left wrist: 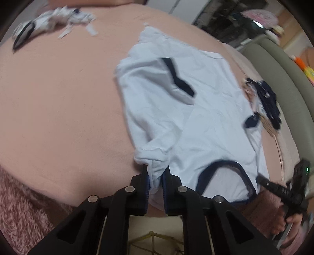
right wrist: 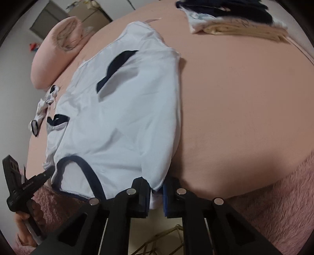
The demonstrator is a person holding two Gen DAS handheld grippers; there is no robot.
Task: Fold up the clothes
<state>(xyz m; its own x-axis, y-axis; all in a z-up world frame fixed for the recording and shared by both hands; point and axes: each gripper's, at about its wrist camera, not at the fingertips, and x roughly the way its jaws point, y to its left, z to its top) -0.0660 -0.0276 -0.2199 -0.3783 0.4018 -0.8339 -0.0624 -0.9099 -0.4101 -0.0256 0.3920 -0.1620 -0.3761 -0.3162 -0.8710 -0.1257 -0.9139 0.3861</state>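
Both tools are clamped on the near shoulder corners of the light-blue shirt (left wrist: 206, 109): left tool (left wrist: 156, 176) pinches a bunched wad of fabric, right tool (right wrist: 157, 188) grips a flatter fold. Shirt lies face-up on the pink bed (left wrist: 58, 107), collar (left wrist: 223, 166) toward us at the bed's near edge, navy-trimmed sleeves folded inward over the body. Folded pile (right wrist: 235, 21) sits well apart at the far side; crumpled white item (left wrist: 51, 17) beyond.

Looks like the lengthwise fold is up next. Advice:
- lift both corners level, keep tension even
- carry collar toward the hem in one arc
- left grip is bunched, expect a wrinkle; smooth after release
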